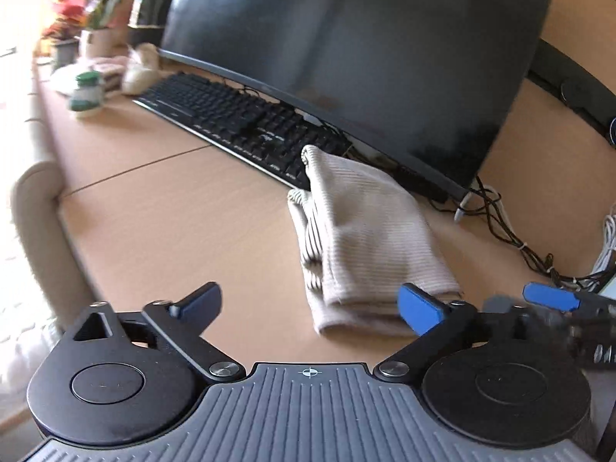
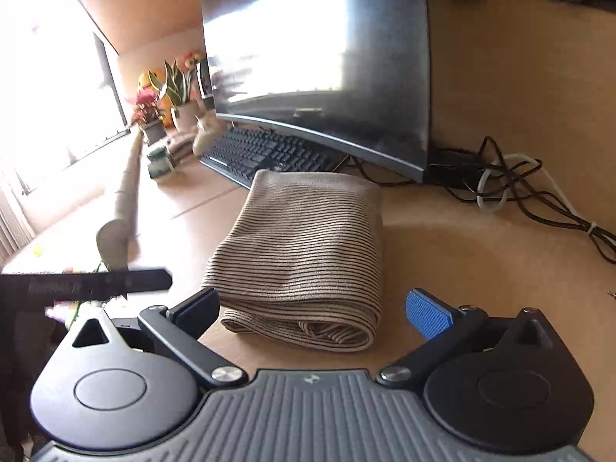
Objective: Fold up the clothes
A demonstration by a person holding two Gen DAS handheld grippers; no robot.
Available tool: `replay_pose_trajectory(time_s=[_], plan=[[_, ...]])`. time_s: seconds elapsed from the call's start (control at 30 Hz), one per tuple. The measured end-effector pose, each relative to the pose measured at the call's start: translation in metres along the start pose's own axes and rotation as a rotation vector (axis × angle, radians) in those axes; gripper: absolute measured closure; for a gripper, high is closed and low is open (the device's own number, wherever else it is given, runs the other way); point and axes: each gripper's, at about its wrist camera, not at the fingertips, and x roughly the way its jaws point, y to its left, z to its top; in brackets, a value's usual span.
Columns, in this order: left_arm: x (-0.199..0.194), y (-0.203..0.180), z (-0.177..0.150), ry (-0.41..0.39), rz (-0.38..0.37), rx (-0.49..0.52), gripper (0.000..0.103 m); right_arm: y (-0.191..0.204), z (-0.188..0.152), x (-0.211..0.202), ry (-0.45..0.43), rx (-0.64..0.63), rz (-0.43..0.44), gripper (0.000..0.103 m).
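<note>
A beige garment with thin dark stripes (image 1: 362, 238) lies folded into a compact bundle on the wooden desk (image 1: 173, 208), its far end touching the keyboard. My left gripper (image 1: 312, 308) is open and empty, just short of the bundle's near end. In the right wrist view the same folded garment (image 2: 304, 246) lies straight ahead. My right gripper (image 2: 313, 308) is open and empty, its fingers either side of the bundle's near edge without touching it. The right gripper's blue fingertips (image 1: 550, 296) show at the right edge of the left wrist view.
A black keyboard (image 1: 238, 123) and a large curved monitor (image 1: 358, 46) stand behind the garment. Tangled cables (image 2: 512, 188) lie at the right. Flower pots (image 1: 92, 19) and a green-lidded jar (image 1: 86, 94) stand at the far left. A padded desk edge (image 1: 38, 208) runs down the left.
</note>
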Motion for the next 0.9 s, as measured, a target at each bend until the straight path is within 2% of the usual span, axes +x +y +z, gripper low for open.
replay_pose_trajectory(time_s=[0.13, 0.3, 0.53, 0.9], plan=[[-0.017, -0.025, -0.019, -0.012, 0.049, 0.016, 0.000, -0.004, -0.005, -0.016, -0.027, -0.007, -0.005, 0.000], [-0.034, -0.041, -0.026, -0.020, 0.059, 0.041, 0.000, -0.007, -0.012, -0.030, -0.076, 0.006, -0.006, 0.000], [-0.041, -0.049, -0.032, -0.034, 0.099, 0.058, 0.000, -0.010, -0.018, -0.032, -0.072, -0.020, -0.033, 0.000], [-0.046, -0.049, -0.035, -0.026, 0.082, 0.027, 0.000, -0.011, -0.019, -0.036, -0.074, -0.008, 0.006, 0.000]])
